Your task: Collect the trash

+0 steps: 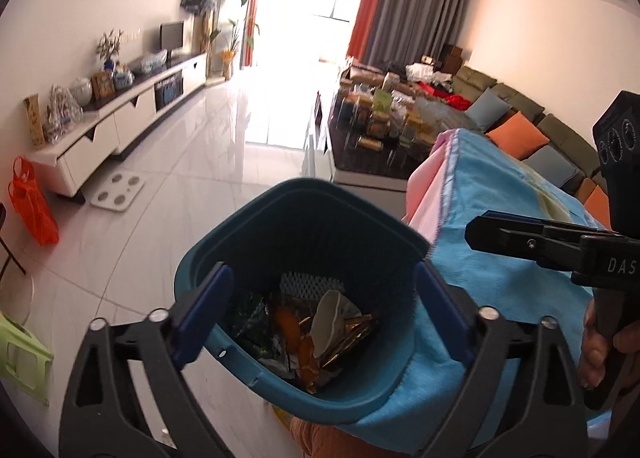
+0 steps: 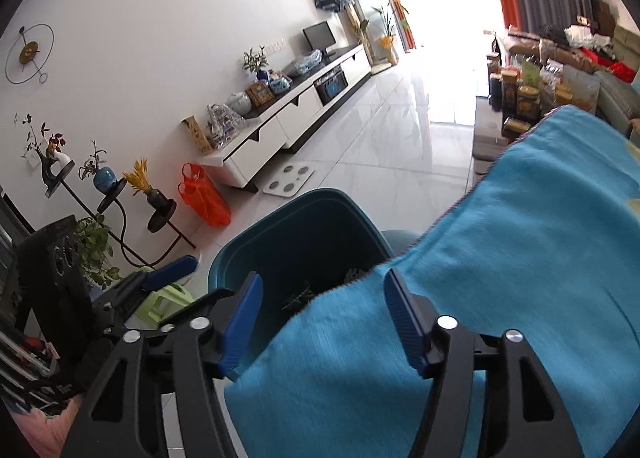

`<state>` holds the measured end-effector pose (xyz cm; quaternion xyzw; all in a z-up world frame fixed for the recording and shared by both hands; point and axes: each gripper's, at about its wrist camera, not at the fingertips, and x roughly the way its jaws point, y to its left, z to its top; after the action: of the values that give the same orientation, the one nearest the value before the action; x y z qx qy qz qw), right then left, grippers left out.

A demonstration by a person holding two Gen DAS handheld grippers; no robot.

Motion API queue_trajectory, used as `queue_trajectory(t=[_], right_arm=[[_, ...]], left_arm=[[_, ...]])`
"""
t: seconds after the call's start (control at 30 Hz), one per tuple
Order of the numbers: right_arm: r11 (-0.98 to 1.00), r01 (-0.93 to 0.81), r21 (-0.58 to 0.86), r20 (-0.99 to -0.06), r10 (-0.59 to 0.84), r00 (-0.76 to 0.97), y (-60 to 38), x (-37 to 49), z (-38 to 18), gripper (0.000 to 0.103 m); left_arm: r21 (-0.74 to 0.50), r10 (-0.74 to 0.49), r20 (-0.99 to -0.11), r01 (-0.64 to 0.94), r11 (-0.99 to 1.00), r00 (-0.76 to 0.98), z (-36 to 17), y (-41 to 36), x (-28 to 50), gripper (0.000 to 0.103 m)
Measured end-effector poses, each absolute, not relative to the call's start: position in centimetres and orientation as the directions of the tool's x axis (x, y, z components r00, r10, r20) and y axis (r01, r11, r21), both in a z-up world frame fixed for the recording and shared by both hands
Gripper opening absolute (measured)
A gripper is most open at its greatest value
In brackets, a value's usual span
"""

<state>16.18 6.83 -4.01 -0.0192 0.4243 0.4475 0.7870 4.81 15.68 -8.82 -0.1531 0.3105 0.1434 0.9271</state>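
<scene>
A teal trash bin (image 1: 304, 209) stands on the floor against a table draped in a blue cloth (image 1: 512, 217). Inside lie crumpled wrappers (image 1: 250, 322), orange peel (image 1: 288, 324), a pale shell-like piece (image 1: 332, 314) and gold foil (image 1: 356, 334). My left gripper (image 1: 320, 314) hangs open over the bin's mouth with nothing between its pads. One finger (image 1: 520, 236) of the right gripper shows over the cloth. In the right wrist view my right gripper (image 2: 324, 322) is open above the cloth's edge (image 2: 360, 338), where it overlaps the bin (image 2: 296, 225); nothing is held. The left gripper's blue pad (image 2: 172, 272) shows to its left.
A white TV cabinet (image 1: 120, 125) lines the left wall, with an orange bag (image 1: 32, 201) and a white floor scale (image 1: 118, 191) before it. A green stool (image 1: 20, 358) is near left. A low table crowded with jars (image 1: 384, 125) and a sofa (image 1: 532, 125) lie beyond. Plant stands (image 2: 108, 193) hold pots.
</scene>
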Motion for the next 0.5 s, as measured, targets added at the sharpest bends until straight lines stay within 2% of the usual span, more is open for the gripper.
queue_trajectory(t=[0.1, 0.2, 0.5], right_arm=[[0.611, -0.716, 0.337, -0.66, 0.696, 0.283, 4.9, 15.5, -3.5, 0.078], [0.629, -0.71, 0.317, -0.636, 0.696, 0.332, 3.0, 14.7, -3.1, 0.084], [0.71, -0.665, 0.231, -0.583, 0.649, 0.489, -2.7, 11.3, -2.2, 0.094]], left_arm=[[-0.187, 0.188, -0.583, -0.356, 0.916, 0.79, -8.0, 14.5, 3.4, 0.097], [-0.181, 0.201, -0.552, -0.351, 0.919, 0.81, -7.2, 13.1, 2.2, 0.097], [-0.176, 0.199, -0.467, -0.311, 0.934, 0.862, -5.3, 8.1, 0.3, 0.097]])
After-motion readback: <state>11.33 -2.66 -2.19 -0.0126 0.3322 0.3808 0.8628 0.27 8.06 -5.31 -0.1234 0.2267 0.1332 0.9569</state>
